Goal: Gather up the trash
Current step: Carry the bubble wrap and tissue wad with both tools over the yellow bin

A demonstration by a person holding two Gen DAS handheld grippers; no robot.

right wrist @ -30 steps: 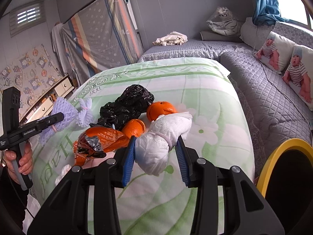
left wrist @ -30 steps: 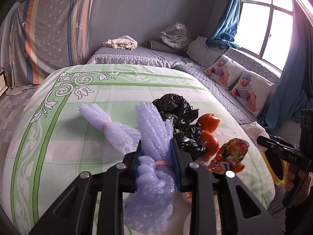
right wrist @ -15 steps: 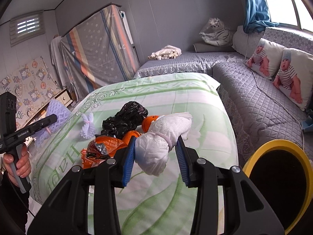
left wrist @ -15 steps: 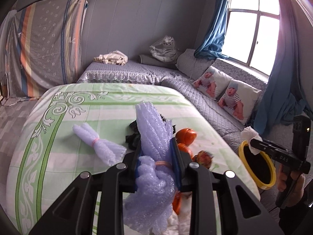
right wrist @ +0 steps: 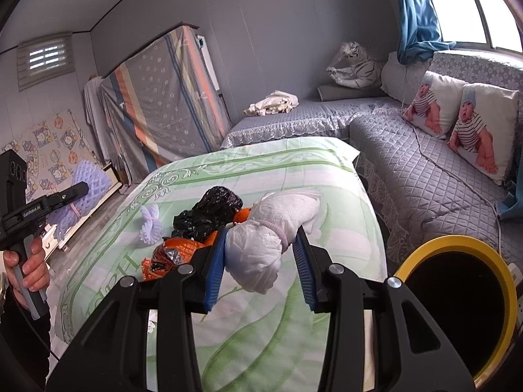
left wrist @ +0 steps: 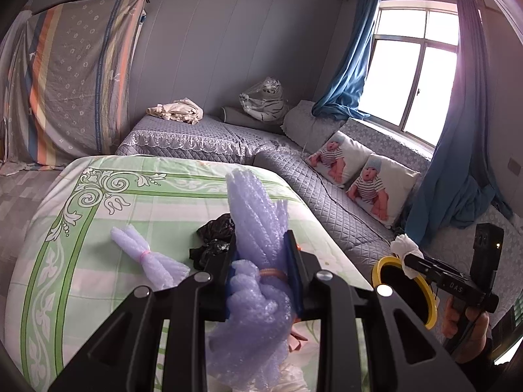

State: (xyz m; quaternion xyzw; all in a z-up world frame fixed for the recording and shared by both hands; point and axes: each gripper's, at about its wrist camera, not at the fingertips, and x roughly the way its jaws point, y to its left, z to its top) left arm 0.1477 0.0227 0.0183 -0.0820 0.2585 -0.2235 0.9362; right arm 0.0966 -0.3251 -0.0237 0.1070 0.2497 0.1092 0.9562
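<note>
Container: a bin with a yellow rim (right wrist: 457, 245) stands on the floor at the right side of the bed (right wrist: 294, 170), in the gap between the bed and the quilted sofa (right wrist: 425, 170). Its interior is dark; contents cannot be determined. In the left wrist view the same bin (left wrist: 433, 307) appears beyond the bed's right edge.

Right gripper (right wrist: 261, 251): the blue-padded fingers are clenched on a white plastic bundle (right wrist: 258, 254) tied with a pink band. The bundle is held above the near right part of the bed, left of the bin opening and not over it in the right wrist view. In the left wrist view it (left wrist: 405, 250) appears at the bin's upper rim.

Left gripper (left wrist: 263, 271): fingers clenched on a lilac foam-net bundle (left wrist: 258, 261) tied with an orange band, held above the near end of the bed.

Remaining trash on the bed: a second lilac foam bundle (left wrist: 147, 258) toward the left, a black plastic bag (right wrist: 209, 212) near the middle, an orange snack wrapper (right wrist: 173, 254) just in front of it, and an orange round item (right wrist: 243, 215) partly hidden behind the white bundle.

Edges and room: the far half of the bed is bare sheet. The bed's right edge lies close to the sofa; the bin fills most of that gap.
</note>
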